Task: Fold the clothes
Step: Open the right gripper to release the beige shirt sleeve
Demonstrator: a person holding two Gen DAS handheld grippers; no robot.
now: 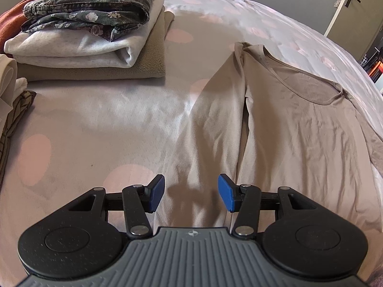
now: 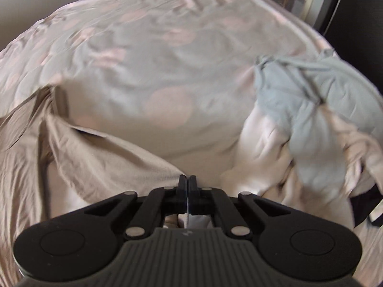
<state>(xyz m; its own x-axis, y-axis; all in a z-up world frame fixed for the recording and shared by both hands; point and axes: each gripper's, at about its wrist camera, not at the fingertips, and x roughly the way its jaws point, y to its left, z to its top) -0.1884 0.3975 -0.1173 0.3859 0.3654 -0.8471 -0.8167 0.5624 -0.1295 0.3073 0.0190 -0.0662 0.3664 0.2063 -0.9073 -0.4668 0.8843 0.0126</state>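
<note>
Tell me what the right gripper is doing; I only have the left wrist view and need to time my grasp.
Observer: The right gripper is shut on a fold of the beige shirt.
Operator: Is that fold lifted?
Observer: It looks raised, running taut from the bed up into the jaws.
Operator: Anything beside it?
Observer: An unfolded heap lies to its right: a grey garment on top of a white one.
</note>
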